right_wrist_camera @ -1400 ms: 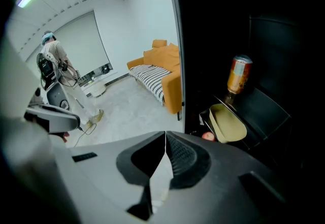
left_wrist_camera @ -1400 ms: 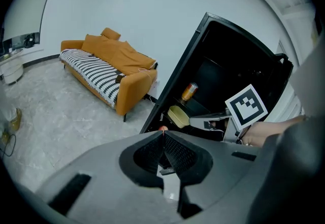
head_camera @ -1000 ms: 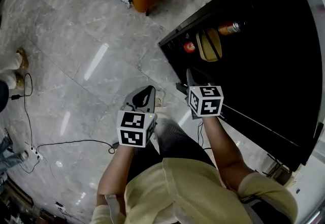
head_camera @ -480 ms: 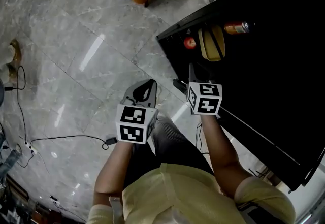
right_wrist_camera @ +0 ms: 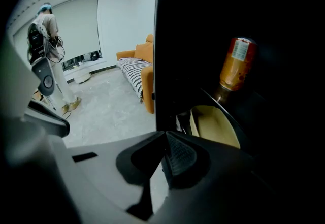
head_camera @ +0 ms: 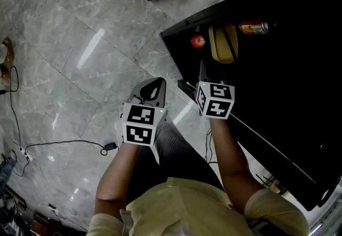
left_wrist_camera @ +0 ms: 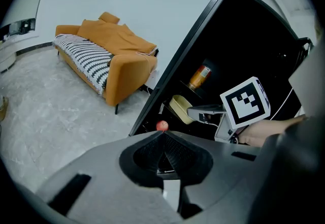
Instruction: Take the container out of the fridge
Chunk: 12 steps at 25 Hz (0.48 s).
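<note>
- Inside the open fridge point(head_camera: 288, 90), the yellow container point(head_camera: 223, 43) is sitting on a shelf, between a red apple point(head_camera: 197, 41) and a bottle point(head_camera: 255, 28).
- Right gripper point(head_camera: 201, 70) is hovering near the container, apart from it, jaws pressed together on nothing.
- Left gripper point(head_camera: 155, 88) is hanging over the floor point(head_camera: 80, 42), jaws pressed together, empty.

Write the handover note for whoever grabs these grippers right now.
Left gripper: shut, empty, over the floor beside the fridge.
Right gripper: shut, empty, at the fridge's open front, short of the container.
Container: yellow, on a shelf inside, with a red fruit and a bottle nearby.
Done: fridge is open.
Left: open the right gripper, grip the container, lift it out.
</note>
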Tool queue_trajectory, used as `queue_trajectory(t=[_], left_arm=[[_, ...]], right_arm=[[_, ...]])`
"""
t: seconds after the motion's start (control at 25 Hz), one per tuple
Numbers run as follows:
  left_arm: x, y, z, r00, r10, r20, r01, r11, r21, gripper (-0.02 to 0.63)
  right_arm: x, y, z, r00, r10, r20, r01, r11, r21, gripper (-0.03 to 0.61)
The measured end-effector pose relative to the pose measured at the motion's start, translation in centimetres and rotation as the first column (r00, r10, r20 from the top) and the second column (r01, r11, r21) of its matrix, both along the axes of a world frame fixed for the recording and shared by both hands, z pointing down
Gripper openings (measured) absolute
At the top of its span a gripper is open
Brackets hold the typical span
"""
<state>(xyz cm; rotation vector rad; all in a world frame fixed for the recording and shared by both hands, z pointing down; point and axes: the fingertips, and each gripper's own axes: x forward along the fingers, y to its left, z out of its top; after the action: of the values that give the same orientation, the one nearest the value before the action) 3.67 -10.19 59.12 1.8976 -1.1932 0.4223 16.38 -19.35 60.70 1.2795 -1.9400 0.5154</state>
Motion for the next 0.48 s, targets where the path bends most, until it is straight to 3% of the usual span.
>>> queue_trajectory(t=[0.32,0.48], left_arm=[[1.8,-1.8,1.6,1.0,0.011,-0.028,-0.011,1.0,0.014,0.025],[1.7,-2.6,2.7,0.999,-0.028,-0.039,0.028,1.0,0.005,0.025]], right_arm=[[1.1,-1.6,0.9,0.998,0.015,-0.053,-0.012,0.999,0.052,0.029],[2.3,-2.5,1.5,0.996,0.036,-0.077,-0.029,0.996,0.083,0.029]])
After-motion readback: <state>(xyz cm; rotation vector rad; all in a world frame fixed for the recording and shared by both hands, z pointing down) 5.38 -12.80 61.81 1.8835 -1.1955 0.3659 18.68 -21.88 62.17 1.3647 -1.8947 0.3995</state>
